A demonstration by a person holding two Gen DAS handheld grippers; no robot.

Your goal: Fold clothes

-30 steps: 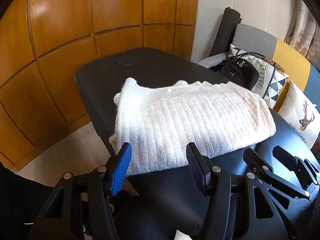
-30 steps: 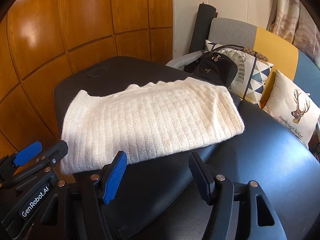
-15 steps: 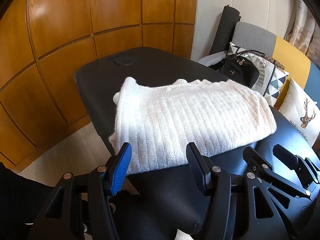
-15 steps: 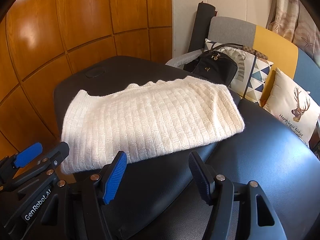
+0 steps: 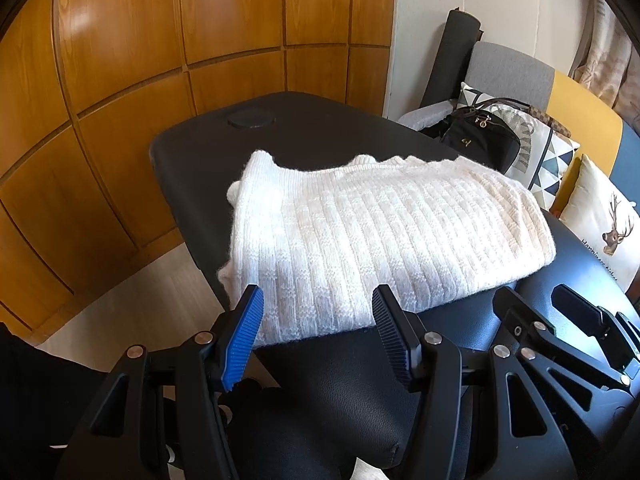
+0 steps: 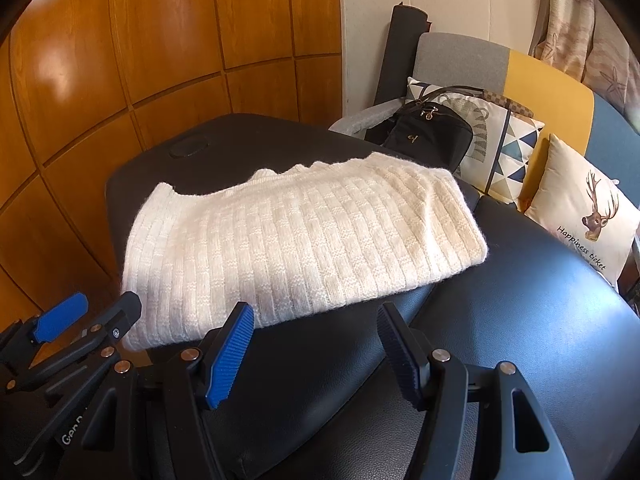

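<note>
White sweater [image 5: 384, 244] lay folded on black padded table [image 5: 320, 136]. Left gripper [image 5: 318, 338] spread wide, empty, near sweater's front edge at 6 o'clock. Right gripper [image 6: 316, 344] spread wide, empty, at sweater's 5 o'clock.

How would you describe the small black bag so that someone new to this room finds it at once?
Look past the black padded table holding the folded white knitted sweater to the grey, yellow and blue sofa behind it. The small black bag leans against the triangle-patterned cushion. It alone is dark there, with gold hardware.
</note>
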